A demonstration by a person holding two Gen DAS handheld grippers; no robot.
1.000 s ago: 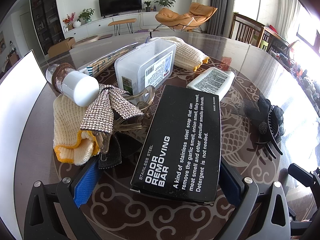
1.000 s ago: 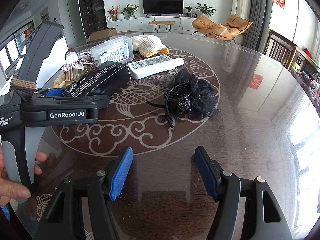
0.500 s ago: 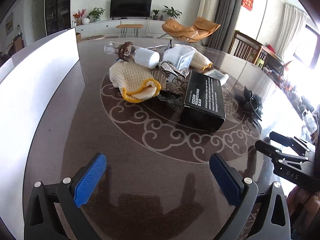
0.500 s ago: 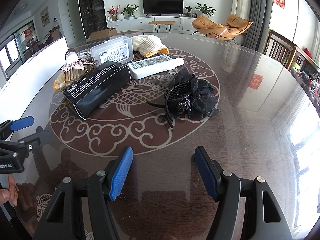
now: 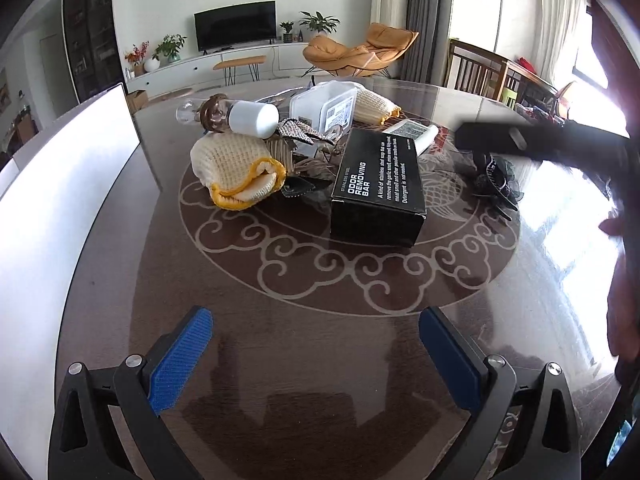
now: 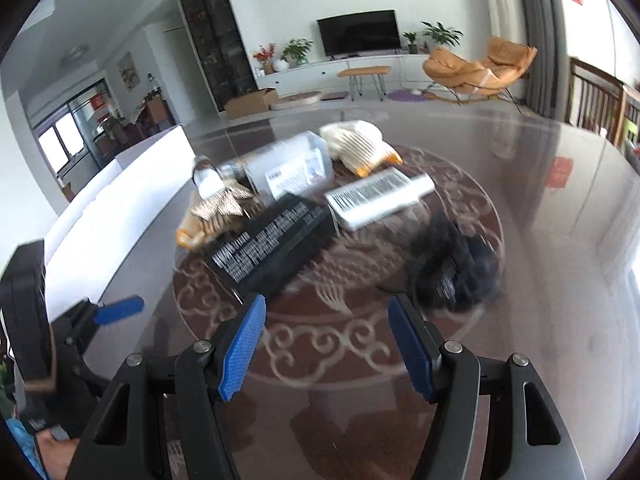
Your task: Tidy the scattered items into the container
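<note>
Left gripper point(image 5: 316, 356): fingers apart, empty | Right gripper point(image 6: 326, 346): fingers apart, empty | Black box point(image 5: 378, 188): on counter point(image 5: 280, 340), beside glove point(image 5: 236, 170) | White container point(image 5: 60, 184): counter's left edge

Beyond the round table point(image 5: 280, 344), a television point(image 5: 235, 25), orange lounge chair point(image 5: 360, 50), potted plants point(image 5: 170, 46).

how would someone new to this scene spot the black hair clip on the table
On the round table with the pale swirl ring, look past the black odor removing bar box toward the window side. The black hair clip lies there alone: ruffled black fabric with long comb teeth.
</note>
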